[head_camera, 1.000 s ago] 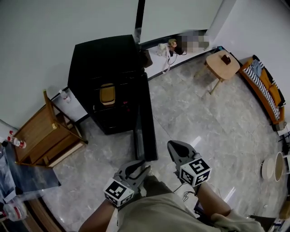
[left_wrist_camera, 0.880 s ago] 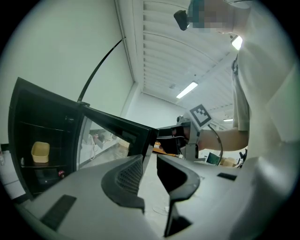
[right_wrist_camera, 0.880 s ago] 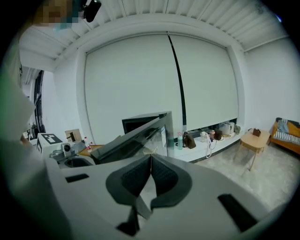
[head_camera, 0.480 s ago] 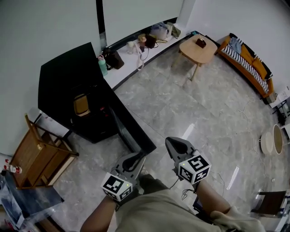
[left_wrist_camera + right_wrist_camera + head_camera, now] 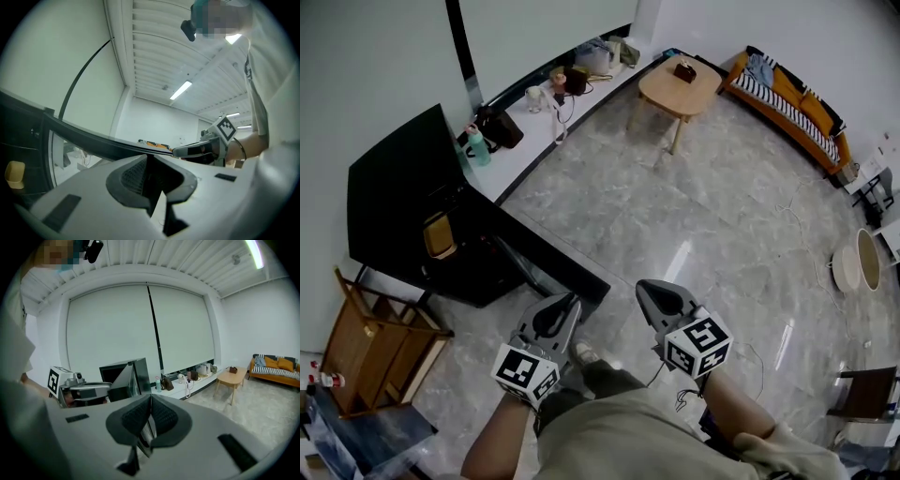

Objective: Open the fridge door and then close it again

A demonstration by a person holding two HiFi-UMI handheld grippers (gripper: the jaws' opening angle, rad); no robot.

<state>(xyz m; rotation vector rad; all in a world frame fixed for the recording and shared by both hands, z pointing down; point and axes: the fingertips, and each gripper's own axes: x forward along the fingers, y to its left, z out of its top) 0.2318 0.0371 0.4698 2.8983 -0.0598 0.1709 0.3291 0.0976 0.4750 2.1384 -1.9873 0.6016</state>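
Fridge (image 5: 389, 187): black. Door (image 5: 558, 272): black. Container (image 5: 439, 234) inside: yellow.

Floor (image 5: 703, 216): glossy grey, pale marble veining.

My left gripper (image 5: 567, 302) and my right gripper (image 5: 647, 289): grey shells with black ribbed jaws. Marker cube (image 5: 525, 372) on each: black-and-white squares.

Sofa (image 5: 789, 94): orange. Throw (image 5: 802, 127) along it: dark-and-white stripes.

Chair (image 5: 375, 337): brown wood.

Bottle (image 5: 476, 148): teal.

My trousers (image 5: 619, 441): khaki.

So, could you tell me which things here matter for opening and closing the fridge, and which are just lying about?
For the job: fridge, its open door.
Just lying about: chair, table, sofa, bottle, bag.
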